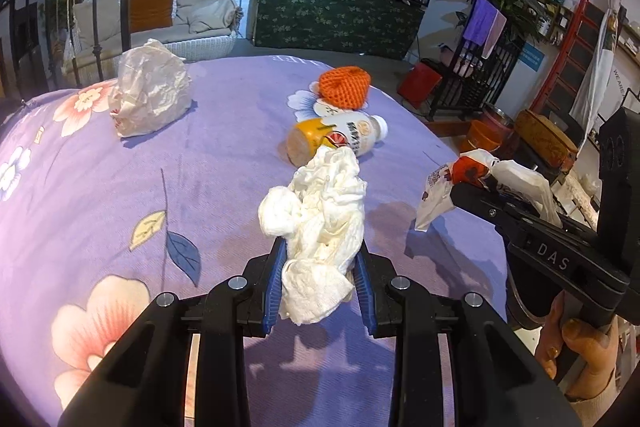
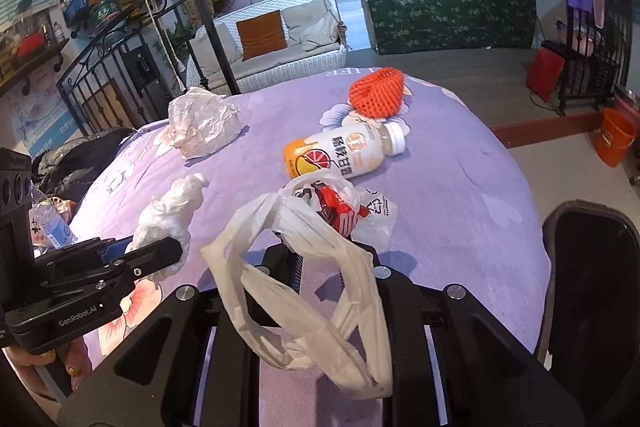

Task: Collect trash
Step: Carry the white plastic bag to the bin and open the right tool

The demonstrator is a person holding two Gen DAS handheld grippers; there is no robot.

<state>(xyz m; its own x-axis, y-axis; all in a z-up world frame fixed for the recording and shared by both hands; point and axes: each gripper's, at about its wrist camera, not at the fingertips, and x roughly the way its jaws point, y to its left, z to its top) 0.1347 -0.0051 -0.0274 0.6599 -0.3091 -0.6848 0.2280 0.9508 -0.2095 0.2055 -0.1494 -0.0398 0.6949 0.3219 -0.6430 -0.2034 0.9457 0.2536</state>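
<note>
Above, the left gripper (image 1: 320, 263) clamps a crumpled tissue (image 1: 320, 211) over the purple bedspread (image 1: 120, 187); the right gripper (image 2: 320, 259) grips a plastic bag (image 2: 304, 251). Bottle (image 2: 348, 151), orange net (image 2: 376, 93) and paper wad (image 2: 202, 123) lie beyond.

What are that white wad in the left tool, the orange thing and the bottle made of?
The white wad looks like soft tissue paper: matte, crumpled, limp folds. The orange thing seems to be foam fruit netting, judging by its open mesh; it could be knitted. The bottle looks like plastic with a glossy printed label and a white cap.
</note>
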